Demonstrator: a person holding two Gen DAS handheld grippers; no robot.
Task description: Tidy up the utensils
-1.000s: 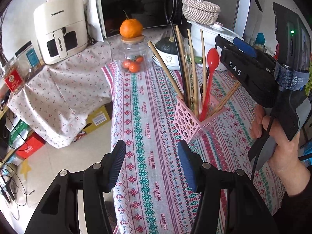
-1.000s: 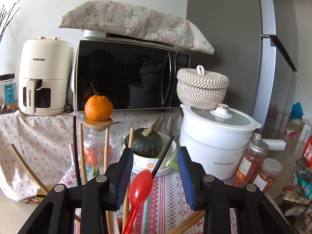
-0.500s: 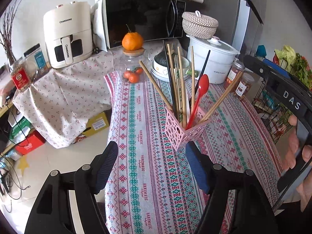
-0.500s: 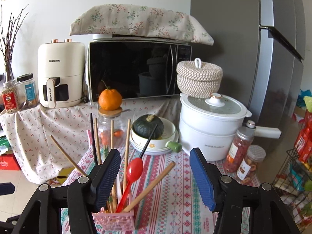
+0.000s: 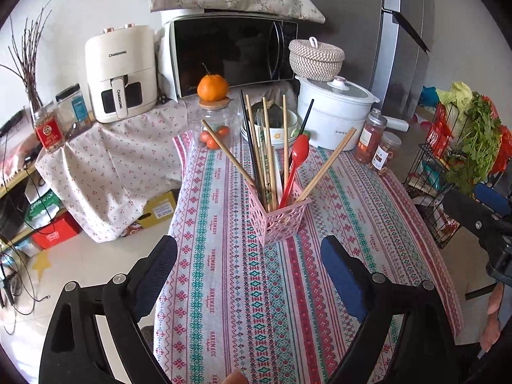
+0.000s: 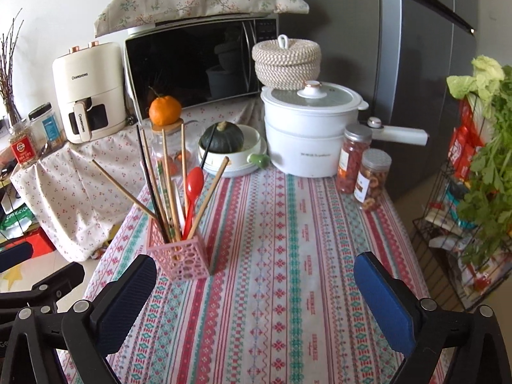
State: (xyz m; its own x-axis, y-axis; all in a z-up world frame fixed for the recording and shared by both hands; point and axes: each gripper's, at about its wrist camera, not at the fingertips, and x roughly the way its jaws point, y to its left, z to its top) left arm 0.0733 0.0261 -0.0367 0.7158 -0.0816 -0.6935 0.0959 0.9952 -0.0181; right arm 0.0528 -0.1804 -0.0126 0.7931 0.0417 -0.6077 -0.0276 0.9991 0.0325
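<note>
Across the bench (image 6: 288, 240), covered by a striped patterned cloth, most of the near and right-hand surface lay bare, giving open room for approach. At the far end stood a white cooker pot (image 6: 308, 134), a bowl holding a dark squash (image 6: 222, 136) and two snack jars (image 6: 364, 166), all well apart from the work. Toward the left long edge sat the pink perforated holder (image 5: 276, 220), close to the drop-off on that side. Its load of wooden chopsticks (image 5: 268, 147), black chopsticks and a red spoon (image 5: 296, 166) stood upright and fanned outward, long axes near vertical.

From the left gripper (image 5: 249, 249) the holder lay straight ahead between the jaws' line; from the right gripper (image 6: 256, 272) it lay ahead and left. Both sets of jaws were spread wide and held nothing. I judged the left nearer.
</note>
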